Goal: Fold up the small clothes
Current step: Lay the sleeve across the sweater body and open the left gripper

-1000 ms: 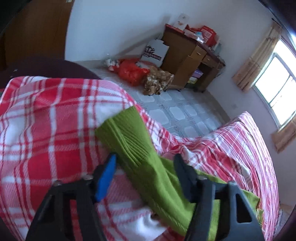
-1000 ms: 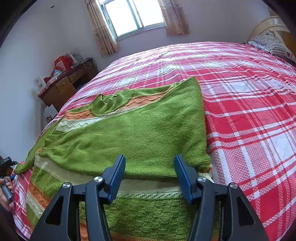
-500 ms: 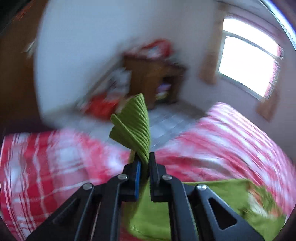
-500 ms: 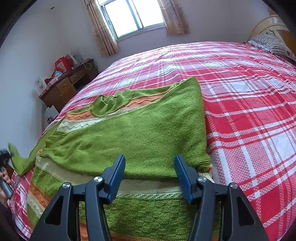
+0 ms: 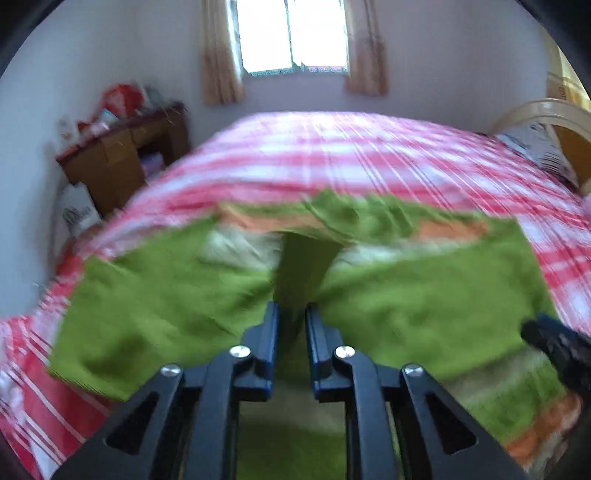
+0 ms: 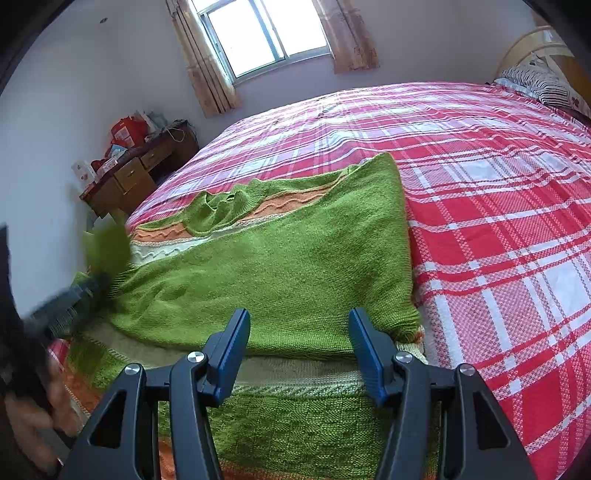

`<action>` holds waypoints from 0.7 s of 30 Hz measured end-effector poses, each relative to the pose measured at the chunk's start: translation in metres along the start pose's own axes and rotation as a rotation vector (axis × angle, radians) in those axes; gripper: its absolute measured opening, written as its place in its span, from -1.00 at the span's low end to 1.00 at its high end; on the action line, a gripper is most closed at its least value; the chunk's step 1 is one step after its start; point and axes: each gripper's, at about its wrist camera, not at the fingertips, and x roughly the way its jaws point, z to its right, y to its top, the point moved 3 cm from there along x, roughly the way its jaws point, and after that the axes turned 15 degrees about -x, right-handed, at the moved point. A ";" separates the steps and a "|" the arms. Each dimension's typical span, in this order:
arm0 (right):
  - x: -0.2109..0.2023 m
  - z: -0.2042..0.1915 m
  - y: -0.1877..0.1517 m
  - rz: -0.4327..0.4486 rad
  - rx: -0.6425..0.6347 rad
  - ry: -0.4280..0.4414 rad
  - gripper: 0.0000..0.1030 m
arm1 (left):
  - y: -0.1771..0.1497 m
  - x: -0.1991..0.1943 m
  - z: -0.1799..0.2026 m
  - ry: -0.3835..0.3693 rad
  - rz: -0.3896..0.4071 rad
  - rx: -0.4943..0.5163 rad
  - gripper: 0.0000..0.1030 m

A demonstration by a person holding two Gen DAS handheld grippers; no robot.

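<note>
The left gripper has swung the sleeve from the bed's edge in over the one green sweater; its jaws, just reopening slightly, stand narrow with the sleeve between them, contact unclear. The right gripper, tilted down, hovers half open and empty above the hem. The sweater lies on one plaid bed; beyond, one desk, one window.

The sweater is green, with orange and cream stripes (some of them wavy). The bed cover is a red, pink and white plaid. The curtains are beige, the desk brown. The grippers are black with blue pads.
</note>
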 end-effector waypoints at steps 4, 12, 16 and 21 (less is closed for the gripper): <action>0.000 0.000 0.000 0.001 0.003 0.006 0.11 | -0.006 -0.028 -0.022 -0.026 0.044 -0.035 0.44; -0.009 -0.009 0.017 0.011 0.079 0.090 0.11 | -0.030 -0.045 -0.120 0.113 0.132 -0.284 0.56; 0.002 -0.064 0.046 0.005 0.051 0.238 0.11 | -0.042 -0.033 -0.138 0.071 0.097 -0.408 0.56; 0.063 -0.121 0.063 -0.126 0.005 0.269 0.11 | -0.044 -0.025 -0.129 0.045 0.084 -0.381 0.84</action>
